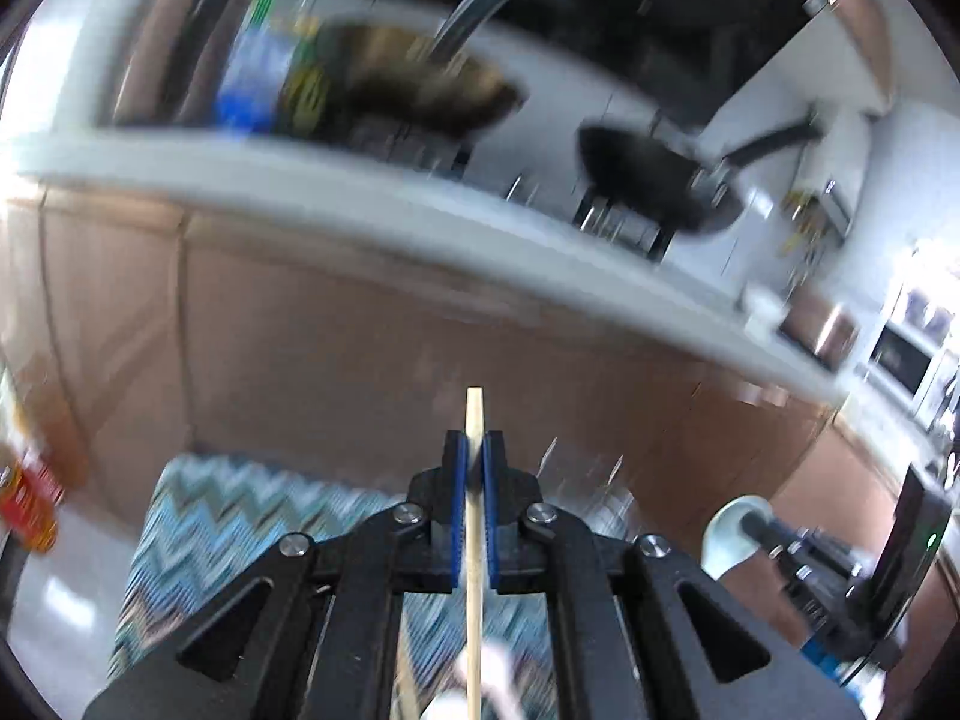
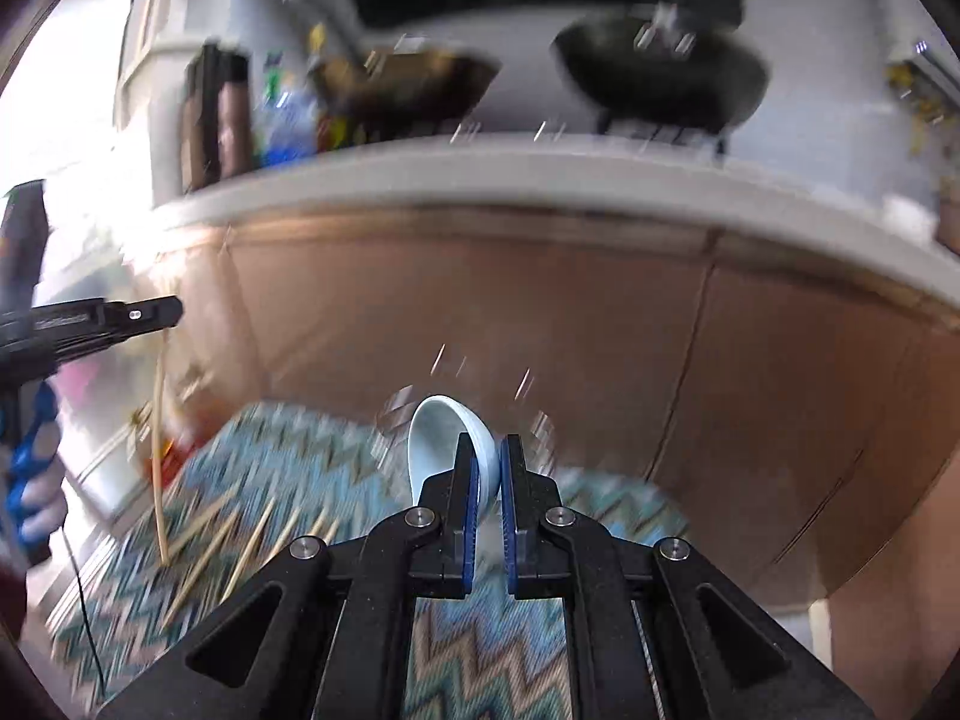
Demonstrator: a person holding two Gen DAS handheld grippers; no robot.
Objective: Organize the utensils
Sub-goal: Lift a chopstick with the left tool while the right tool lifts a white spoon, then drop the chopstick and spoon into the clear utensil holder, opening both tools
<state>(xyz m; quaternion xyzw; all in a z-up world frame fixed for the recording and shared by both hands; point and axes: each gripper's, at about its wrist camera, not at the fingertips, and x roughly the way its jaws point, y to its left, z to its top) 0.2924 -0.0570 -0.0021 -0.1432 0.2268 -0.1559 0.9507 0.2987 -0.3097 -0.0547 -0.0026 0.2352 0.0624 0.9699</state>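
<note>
Both tongs are gripping: I'm pinching a wooden chopstick (image 1: 474,540) in the left gripper (image 1: 474,450) and a pale ceramic spoon (image 2: 447,438) in the right gripper (image 2: 489,462). Loose chopsticks (image 2: 240,540) are lying near the zigzag mat's (image 2: 336,480) left edge.

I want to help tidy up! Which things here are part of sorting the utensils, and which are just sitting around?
Part of the job:
- chopstick, clamped in the left gripper
- pale blue spoon, clamped in the right gripper
- loose chopsticks on the zigzag mat

Just sitting around:
- black pan on the counter
- dark wok
- bottles
</note>
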